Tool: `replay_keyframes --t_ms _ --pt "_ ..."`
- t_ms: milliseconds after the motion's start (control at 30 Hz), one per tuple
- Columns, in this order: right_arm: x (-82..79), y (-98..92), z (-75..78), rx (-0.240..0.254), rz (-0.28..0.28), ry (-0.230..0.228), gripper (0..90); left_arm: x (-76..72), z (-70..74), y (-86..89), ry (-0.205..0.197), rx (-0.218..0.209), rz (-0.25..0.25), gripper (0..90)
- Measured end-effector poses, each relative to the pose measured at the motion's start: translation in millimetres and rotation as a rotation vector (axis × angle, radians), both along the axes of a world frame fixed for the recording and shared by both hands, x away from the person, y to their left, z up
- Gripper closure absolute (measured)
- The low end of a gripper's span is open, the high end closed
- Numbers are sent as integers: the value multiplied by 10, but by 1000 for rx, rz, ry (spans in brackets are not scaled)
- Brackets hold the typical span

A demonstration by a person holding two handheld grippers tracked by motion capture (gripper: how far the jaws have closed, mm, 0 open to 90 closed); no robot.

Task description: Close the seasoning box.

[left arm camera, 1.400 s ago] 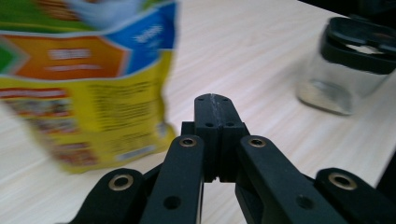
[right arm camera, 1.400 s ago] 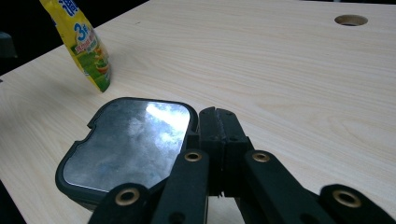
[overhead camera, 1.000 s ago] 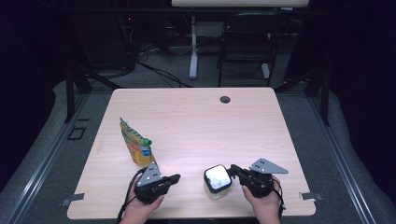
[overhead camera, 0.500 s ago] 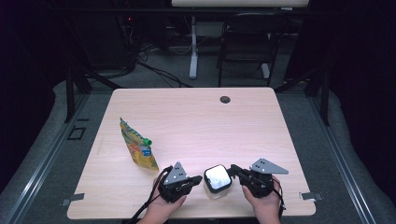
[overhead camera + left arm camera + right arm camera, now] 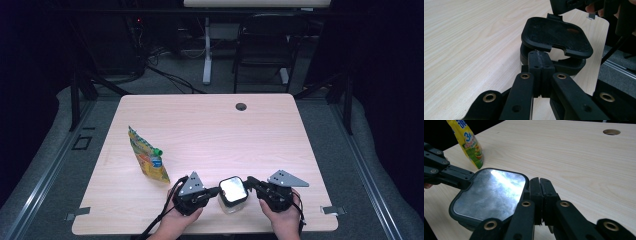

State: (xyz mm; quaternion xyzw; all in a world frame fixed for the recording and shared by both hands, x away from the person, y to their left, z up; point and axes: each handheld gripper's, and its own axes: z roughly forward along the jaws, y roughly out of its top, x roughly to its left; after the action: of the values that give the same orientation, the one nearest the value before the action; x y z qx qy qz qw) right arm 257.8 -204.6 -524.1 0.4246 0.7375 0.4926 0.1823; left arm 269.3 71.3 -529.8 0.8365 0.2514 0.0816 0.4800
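Your left tool (image 5: 216, 190) and right tool (image 5: 248, 181) are flanking the black-lidded jar (image 5: 233, 192) near the tabletop (image 5: 210, 130) front edge. Both tools are clenched, nothing between their tips; the right jaws have just been easing apart. The right gripper view is showing the lid's reflective top, and a yellow pouch (image 5: 467, 142) marked "3".

Light wooden desk (image 5: 210, 130). A dark-rimmed container (image 5: 233, 192) with shiny lid sits at lower centre, left tool (image 5: 216, 190) and right tool (image 5: 250, 182) meeting its two sides. Yellow-green pouch (image 5: 148, 156) lies left of centre.
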Motion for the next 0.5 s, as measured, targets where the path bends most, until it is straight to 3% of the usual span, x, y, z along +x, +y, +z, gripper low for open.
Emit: replay_keyframes --t_ms 233,500 --pt "-81 42 69 -67 24 -10 836 5 74 -36 -19 -5 -8 900" --pt "-306 55 250 -109 80 -37 734 14 137 -64 -29 2 -9 900"
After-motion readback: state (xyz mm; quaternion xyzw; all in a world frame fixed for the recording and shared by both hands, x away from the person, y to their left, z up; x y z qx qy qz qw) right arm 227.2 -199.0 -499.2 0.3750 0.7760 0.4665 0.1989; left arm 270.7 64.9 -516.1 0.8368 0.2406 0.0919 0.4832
